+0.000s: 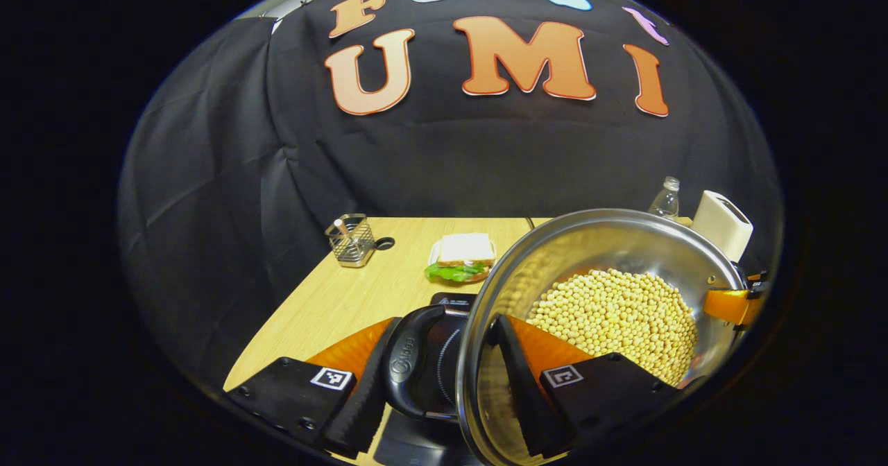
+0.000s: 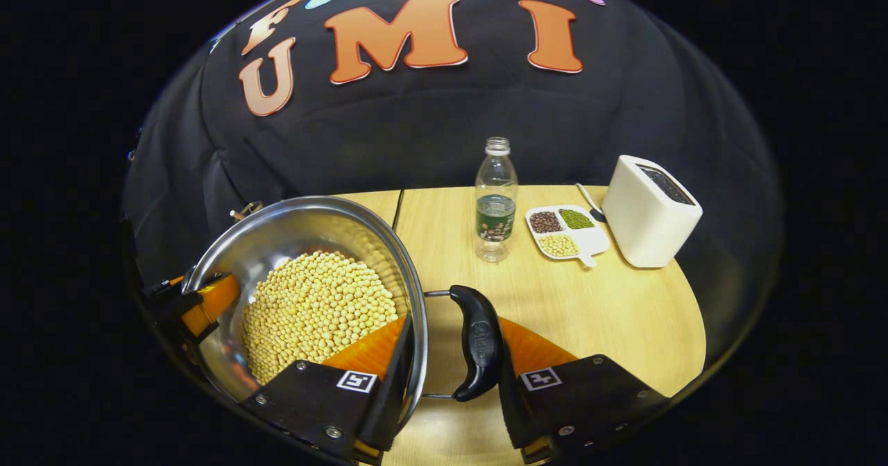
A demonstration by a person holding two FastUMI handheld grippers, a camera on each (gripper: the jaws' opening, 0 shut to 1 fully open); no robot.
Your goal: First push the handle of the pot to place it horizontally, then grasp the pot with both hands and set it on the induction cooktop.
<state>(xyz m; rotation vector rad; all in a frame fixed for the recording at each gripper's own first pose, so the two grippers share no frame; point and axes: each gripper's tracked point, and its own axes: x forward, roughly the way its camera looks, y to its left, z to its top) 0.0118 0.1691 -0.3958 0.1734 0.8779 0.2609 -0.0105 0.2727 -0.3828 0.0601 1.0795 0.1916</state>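
Both tongs straddle pot rim and handles

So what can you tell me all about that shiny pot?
The pot is round, shiny metal, with a pile of pale yellow beans inside. It has a dark loop handle on each side. The right claw grips one side, the left claw the other, each with one finger inside the rim and one outside the handle. It looks tilted.
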